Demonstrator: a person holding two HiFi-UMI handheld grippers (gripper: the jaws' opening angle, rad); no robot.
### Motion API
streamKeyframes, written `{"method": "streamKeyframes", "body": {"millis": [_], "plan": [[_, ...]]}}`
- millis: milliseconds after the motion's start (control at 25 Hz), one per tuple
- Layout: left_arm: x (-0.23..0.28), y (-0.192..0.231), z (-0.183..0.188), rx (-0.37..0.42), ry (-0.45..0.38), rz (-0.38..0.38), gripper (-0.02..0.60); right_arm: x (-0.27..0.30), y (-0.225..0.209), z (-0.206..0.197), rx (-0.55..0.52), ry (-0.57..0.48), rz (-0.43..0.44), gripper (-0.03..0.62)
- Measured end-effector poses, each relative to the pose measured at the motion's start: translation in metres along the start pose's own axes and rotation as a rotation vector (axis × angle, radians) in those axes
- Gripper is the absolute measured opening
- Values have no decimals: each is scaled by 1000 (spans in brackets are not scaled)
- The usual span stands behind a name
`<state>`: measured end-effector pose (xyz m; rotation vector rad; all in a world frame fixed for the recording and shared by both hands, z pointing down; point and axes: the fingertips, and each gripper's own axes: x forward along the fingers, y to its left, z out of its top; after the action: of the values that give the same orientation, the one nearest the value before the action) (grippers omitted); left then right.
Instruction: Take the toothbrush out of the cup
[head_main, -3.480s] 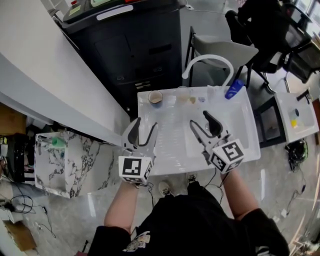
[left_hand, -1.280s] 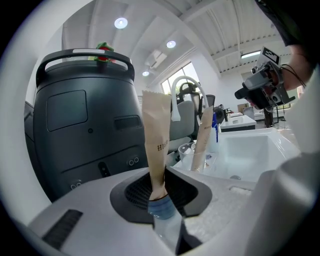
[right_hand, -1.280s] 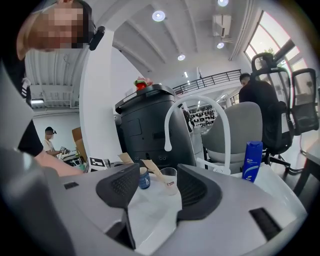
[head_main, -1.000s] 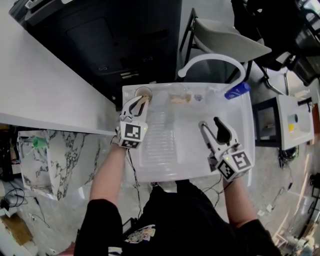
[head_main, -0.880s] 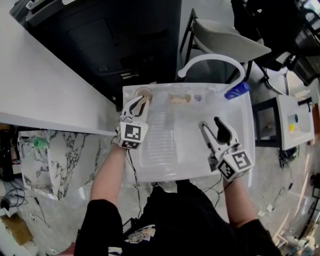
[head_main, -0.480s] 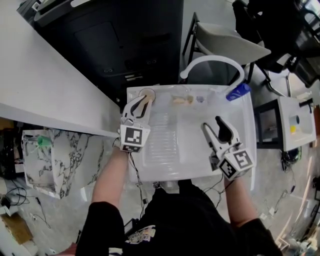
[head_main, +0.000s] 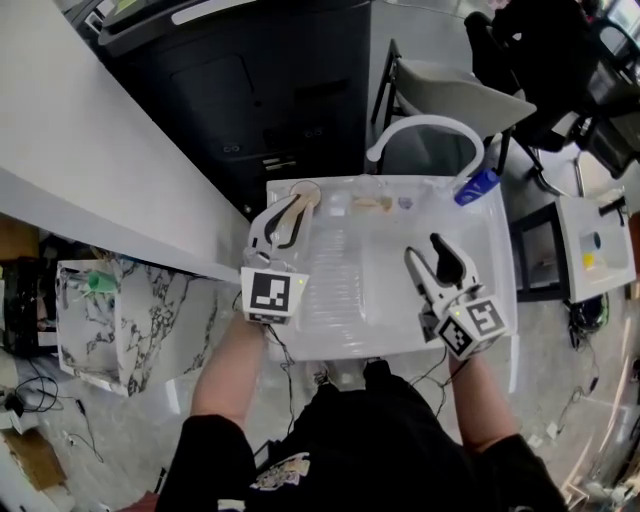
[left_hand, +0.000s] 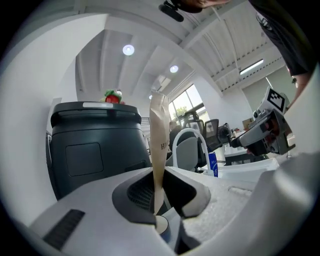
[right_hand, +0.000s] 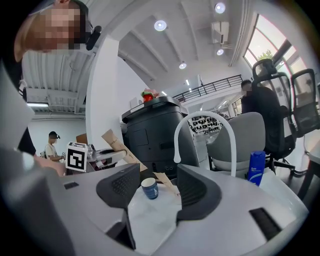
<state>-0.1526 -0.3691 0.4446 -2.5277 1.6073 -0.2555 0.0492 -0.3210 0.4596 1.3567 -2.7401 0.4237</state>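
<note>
Left gripper (left_hand: 159, 192) clamped on toothbrush (left_hand: 159, 142), long axis upright; cup (left_hand: 161, 225) right beneath, bench (head_main: 380, 290) back-left corner; right gripper (right_hand: 156, 181) wide, empty, well apart

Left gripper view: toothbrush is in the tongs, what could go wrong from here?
The left tongs pinch the tan paper-wrapped toothbrush near its lower end, so the long part above could swing or slip. Its lower end hangs close over the small blue cup and could catch the rim, tipping it.
</note>
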Motion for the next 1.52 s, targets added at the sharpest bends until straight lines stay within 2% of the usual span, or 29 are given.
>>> {"method": "streamKeyframes", "body": {"millis": [320, 520, 920, 1520], "plan": [[-50, -8, 44, -63, 1, 39, 44, -15, 26, 14, -14, -44, 11, 229], [-84, -14, 56, -115, -1, 73, 44, -25, 42, 21, -21, -69, 19, 229], [-146, -29, 59, -160, 14, 88, 44, -41, 81, 27, -30, -106, 32, 229], [-204, -44, 47, -170, 42, 67, 44, -63, 123, 20, -26, -136, 30, 229]]}}
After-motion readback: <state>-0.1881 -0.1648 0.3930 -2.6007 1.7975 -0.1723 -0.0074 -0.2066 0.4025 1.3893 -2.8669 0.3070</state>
